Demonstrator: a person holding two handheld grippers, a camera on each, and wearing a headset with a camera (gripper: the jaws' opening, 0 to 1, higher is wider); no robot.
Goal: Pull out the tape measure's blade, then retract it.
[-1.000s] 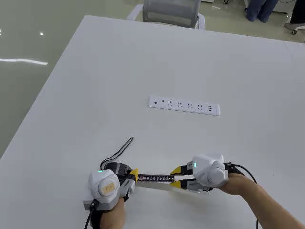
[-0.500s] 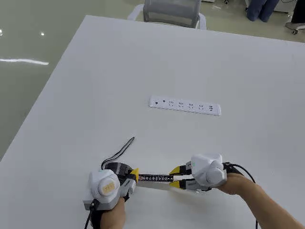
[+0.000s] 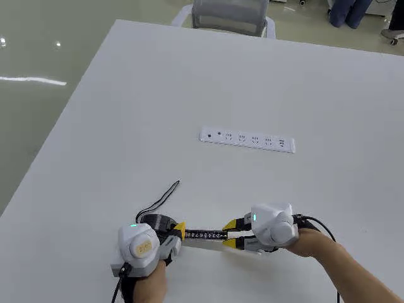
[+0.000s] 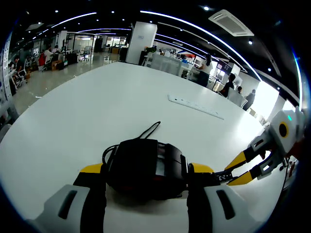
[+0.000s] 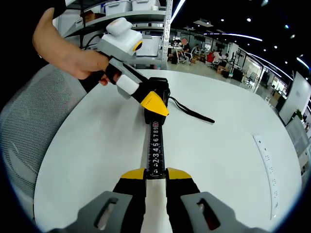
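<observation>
While our L gripper [image 4: 146, 170] squeezes the black tape measure [image 3: 158, 222] on the white table [image 3: 189, 82], our R gripper [image 5: 155, 173] pinches the blade [image 5: 155, 148], pulled out a bit. Nos. 2-9 show on it.

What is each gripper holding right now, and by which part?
The left gripper clamps the tape measure by the sides of its black case; the right gripper pinches the blade at its end.

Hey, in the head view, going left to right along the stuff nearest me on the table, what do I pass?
From the left: tape measure case → blade → right gripper → hand holding that gripper.
</observation>
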